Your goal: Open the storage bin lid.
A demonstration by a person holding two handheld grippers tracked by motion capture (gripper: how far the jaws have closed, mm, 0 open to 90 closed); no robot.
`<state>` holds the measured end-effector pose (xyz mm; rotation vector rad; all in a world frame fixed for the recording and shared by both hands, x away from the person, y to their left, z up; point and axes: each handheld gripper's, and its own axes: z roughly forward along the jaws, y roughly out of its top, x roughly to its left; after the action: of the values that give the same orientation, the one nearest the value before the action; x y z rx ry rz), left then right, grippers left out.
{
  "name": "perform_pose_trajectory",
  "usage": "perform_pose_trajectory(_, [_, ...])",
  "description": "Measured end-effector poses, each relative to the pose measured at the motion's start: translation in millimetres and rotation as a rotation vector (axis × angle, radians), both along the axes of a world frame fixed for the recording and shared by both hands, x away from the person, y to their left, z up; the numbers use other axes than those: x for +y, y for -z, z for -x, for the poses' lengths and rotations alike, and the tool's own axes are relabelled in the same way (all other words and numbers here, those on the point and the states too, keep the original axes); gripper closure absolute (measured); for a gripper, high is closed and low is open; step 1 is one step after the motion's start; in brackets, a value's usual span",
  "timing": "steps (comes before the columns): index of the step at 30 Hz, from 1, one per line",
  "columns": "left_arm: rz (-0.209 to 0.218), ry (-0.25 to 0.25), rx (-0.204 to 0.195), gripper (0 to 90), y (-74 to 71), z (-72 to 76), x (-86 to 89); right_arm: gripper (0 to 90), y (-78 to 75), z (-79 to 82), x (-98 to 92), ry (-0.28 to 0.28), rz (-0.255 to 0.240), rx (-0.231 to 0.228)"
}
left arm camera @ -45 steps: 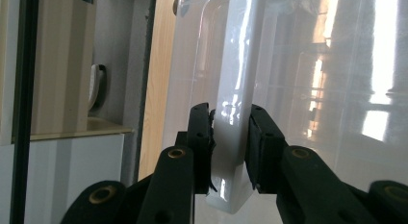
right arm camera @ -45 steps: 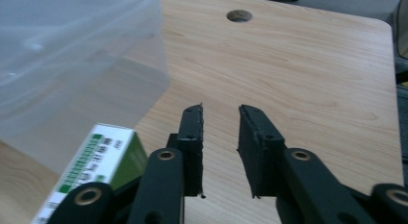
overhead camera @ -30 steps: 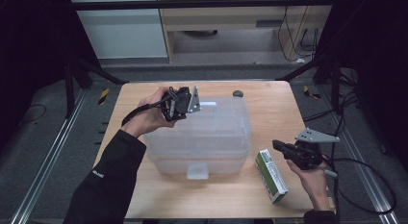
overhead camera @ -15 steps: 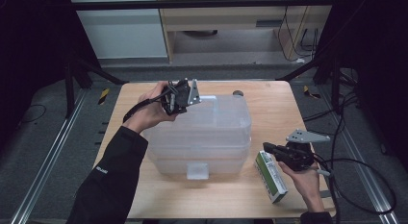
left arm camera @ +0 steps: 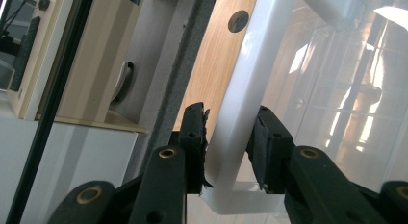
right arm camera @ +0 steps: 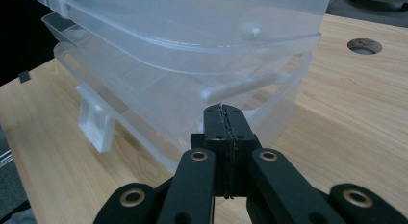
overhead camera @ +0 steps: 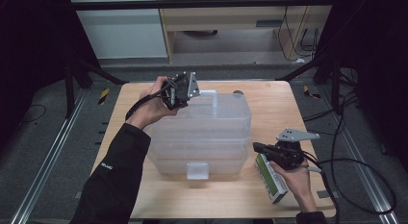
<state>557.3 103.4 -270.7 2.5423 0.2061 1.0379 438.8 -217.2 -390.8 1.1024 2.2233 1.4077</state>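
1. A clear plastic box (overhead camera: 202, 135) with a lid sits in the middle of the wooden bench (overhead camera: 269, 200); the lid's far-left corner is lifted, so the lid tilts up on that side.
2. The left gripper (overhead camera: 179, 92) is at that lifted corner. In the left gripper view its jaws straddle the white lid rim (left arm camera: 240, 104); they have just been opening, and the rim stands between the pads with little or no pressure on it.
3. The right gripper (overhead camera: 262, 149) hovers at the box's near-right side with its jaws pressed together on nothing, tips pointing at the box wall.
4. A green and white carton (overhead camera: 272, 178) lies on the bench just right of the box, under the right hand (overhead camera: 298, 178).
5. A white latch (overhead camera: 197, 170) hangs at the box's front.
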Motion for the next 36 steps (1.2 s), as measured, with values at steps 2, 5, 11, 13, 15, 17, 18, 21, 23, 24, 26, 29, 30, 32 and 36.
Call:
perform_pose_trajectory(2, [0.008,-0.004,0.000,68.5,0.0,-1.4,0.3,90.0,-0.7,-1.8,5.4,-0.003,0.023,-0.009])
perform_pose_trajectory(5, [0.021,-0.004,0.007,68.2,-0.5,-4.1,1.4,90.0,-2.1,-4.3,10.6,-0.005,0.018,-0.020])
perform_pose_trajectory(11, [0.042,-0.009,0.012,67.9,-0.6,-6.9,1.9,90.0,-4.0,-9.9,13.8,0.008,-0.030,-0.027])
perform_pose_trajectory(13, [0.043,-0.007,0.011,67.9,-0.4,-7.0,2.1,90.0,-4.7,-10.9,12.5,0.013,-0.039,-0.032])
perform_pose_trajectory(15, [0.037,-0.006,0.007,67.9,-0.1,-6.6,2.0,90.0,-5.8,-11.1,11.4,0.013,-0.046,-0.034])
perform_pose_trajectory(17, [0.035,-0.007,0.003,67.9,0.2,-6.2,1.8,90.0,-6.4,-11.4,10.6,0.013,-0.053,-0.031])
perform_pose_trajectory(18, [0.034,-0.008,0.004,67.9,0.2,-6.1,1.7,90.0,-6.2,-11.6,10.7,0.014,-0.052,-0.031])
perform_pose_trajectory(21, [0.035,-0.006,-0.003,67.7,1.2,-4.1,1.9,90.0,-5.3,-12.1,11.5,0.016,-0.048,-0.033])
perform_pose_trajectory(23, [0.063,-0.005,0.001,60.1,1.9,-2.1,3.6,90.0,-4.8,-12.2,11.8,0.013,-0.042,-0.030])
perform_pose_trajectory(24, [0.072,-0.002,0.005,58.8,1.9,-0.9,5.2,90.0,-4.8,-12.1,11.9,0.014,-0.042,-0.030])
perform_pose_trajectory(26, [0.095,0.010,0.017,56.5,1.8,1.3,9.3,90.0,-5.0,-12.2,12.0,0.015,-0.045,-0.031])
perform_pose_trajectory(29, [0.146,0.018,0.038,53.2,-0.1,5.4,19.2,90.0,-5.0,-12.4,11.7,0.011,-0.044,-0.028])
perform_pose_trajectory(30, [0.158,0.024,0.043,51.8,-0.5,7.2,22.7,90.0,-5.0,-12.2,11.8,0.013,-0.043,-0.028])
perform_pose_trajectory(32, [0.167,0.022,0.043,50.5,-1.1,10.8,29.1,90.0,-4.7,-12.1,11.8,0.012,-0.038,-0.024])
perform_pose_trajectory(36, [0.222,0.007,0.051,49.6,-8.1,19.0,45.8,90.0,-4.7,-12.0,12.0,0.013,-0.041,-0.027])
